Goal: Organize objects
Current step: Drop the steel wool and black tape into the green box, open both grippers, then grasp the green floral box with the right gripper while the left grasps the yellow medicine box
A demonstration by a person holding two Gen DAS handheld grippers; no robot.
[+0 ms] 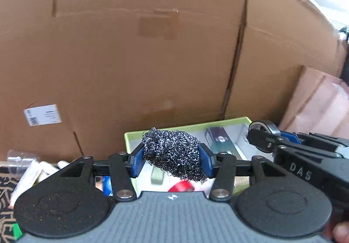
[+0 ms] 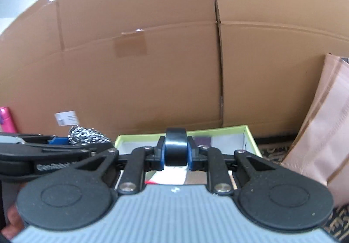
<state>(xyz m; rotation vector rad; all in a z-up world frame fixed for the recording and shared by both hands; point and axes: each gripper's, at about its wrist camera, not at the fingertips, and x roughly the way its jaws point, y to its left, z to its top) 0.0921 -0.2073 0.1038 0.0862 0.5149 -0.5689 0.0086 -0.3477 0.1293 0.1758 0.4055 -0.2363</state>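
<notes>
My left gripper [image 1: 172, 161] is shut on a dark steel wool scrubber [image 1: 172, 153] and holds it above the near edge of a green-rimmed box [image 1: 187, 128]. My right gripper [image 2: 175, 152] is shut on a black tape roll [image 2: 175, 149] and holds it above the same green-rimmed box [image 2: 218, 130]. The right gripper with the roll [image 1: 262, 135] shows at the right of the left wrist view. The left gripper with the scrubber [image 2: 87, 135] shows at the left of the right wrist view. The box holds several small items, partly hidden by the grippers.
A large cardboard box [image 1: 141, 46] stands right behind the green box. A pink paper bag [image 2: 327, 134] leans at the right. White tubes [image 1: 32, 174] and a clear cup [image 1: 17, 157] lie at the left on a patterned cloth. A pink bottle [image 2: 6, 118] stands far left.
</notes>
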